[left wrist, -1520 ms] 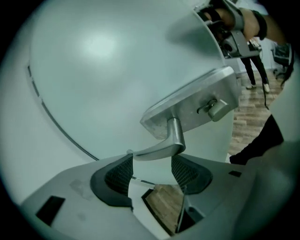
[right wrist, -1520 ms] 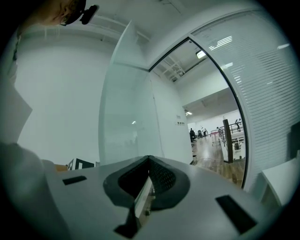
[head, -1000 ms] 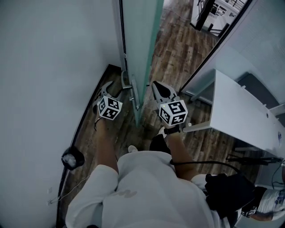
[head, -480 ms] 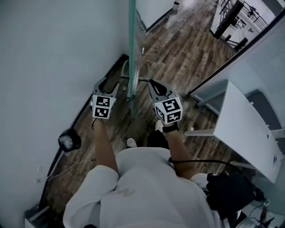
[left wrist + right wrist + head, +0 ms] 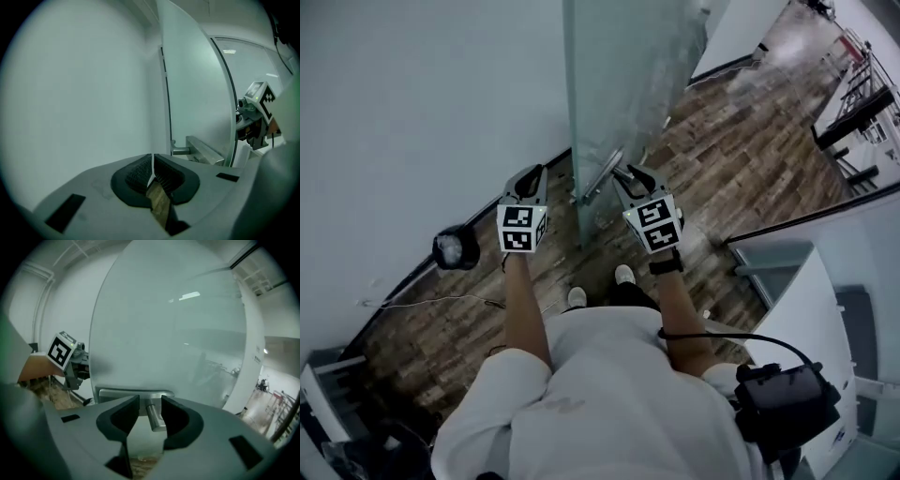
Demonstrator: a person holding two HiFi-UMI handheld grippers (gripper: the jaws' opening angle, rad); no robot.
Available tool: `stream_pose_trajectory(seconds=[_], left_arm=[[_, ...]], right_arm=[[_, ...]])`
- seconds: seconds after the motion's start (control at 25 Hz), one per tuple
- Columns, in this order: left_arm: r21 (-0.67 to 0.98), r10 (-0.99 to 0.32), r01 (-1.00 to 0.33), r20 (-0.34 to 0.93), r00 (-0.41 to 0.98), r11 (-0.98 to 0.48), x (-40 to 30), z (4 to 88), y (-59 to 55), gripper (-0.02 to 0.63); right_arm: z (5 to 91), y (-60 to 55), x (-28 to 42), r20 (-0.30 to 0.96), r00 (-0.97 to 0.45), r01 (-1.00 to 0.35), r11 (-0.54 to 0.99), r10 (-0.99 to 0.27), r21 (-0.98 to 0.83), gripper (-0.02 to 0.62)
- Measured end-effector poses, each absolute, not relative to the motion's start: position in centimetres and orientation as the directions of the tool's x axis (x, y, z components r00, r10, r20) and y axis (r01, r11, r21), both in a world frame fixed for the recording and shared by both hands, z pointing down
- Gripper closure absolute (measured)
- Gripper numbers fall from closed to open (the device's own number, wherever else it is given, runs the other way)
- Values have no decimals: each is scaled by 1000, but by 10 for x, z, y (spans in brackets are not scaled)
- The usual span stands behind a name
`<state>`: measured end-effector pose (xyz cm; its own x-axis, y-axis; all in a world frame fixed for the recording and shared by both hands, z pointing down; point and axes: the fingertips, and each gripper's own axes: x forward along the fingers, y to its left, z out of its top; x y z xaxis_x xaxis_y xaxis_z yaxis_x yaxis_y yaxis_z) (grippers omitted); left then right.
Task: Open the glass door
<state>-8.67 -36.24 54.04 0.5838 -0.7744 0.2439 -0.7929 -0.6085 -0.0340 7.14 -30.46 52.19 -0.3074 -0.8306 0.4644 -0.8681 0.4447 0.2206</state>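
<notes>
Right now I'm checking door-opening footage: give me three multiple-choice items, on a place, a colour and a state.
1. The white desk stands: A left of the person; B right of the person; C behind the person.
2. The floor is: A brown wood; B grey carpet; C white tile.
3. The right gripper has its jaws: A shut, empty; B clamped on a cable; C apart.

B: the desk shows at the person's right. A: brown planks. C: the jaws, just opening, stand apart with the door handle between them, not gripped.
</notes>
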Motion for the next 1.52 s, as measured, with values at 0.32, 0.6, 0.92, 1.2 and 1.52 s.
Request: stream_pose_trajectory(seconds=[0.32, 0.6, 0.92, 1.2, 1.52], left_arm=[[1, -885, -909, 226, 406, -417, -123, 531, -375, 589], [14, -941, -964, 213, 262, -266, -139, 525, -377, 589], [4, -965, -990, 223, 139, -141, -175, 526, -369, 589], [43, -973, -992, 194, 123, -117, -215, 537, -438, 589], [69, -970, -987, 184, 157, -147, -266, 539, -518, 589]], right_arm=[[547, -342, 42, 624, -387, -649, 681, -679, 340, 453], [568, -365, 28, 671, -458, -505, 792, -583, 344, 454], [570, -404, -3, 644, -524, -436, 825, -557, 359, 474], [571, -459, -45, 600, -585, -471, 831, -546, 298, 472], [574, -532, -94, 557, -568, -541, 785, -606, 303, 472]])
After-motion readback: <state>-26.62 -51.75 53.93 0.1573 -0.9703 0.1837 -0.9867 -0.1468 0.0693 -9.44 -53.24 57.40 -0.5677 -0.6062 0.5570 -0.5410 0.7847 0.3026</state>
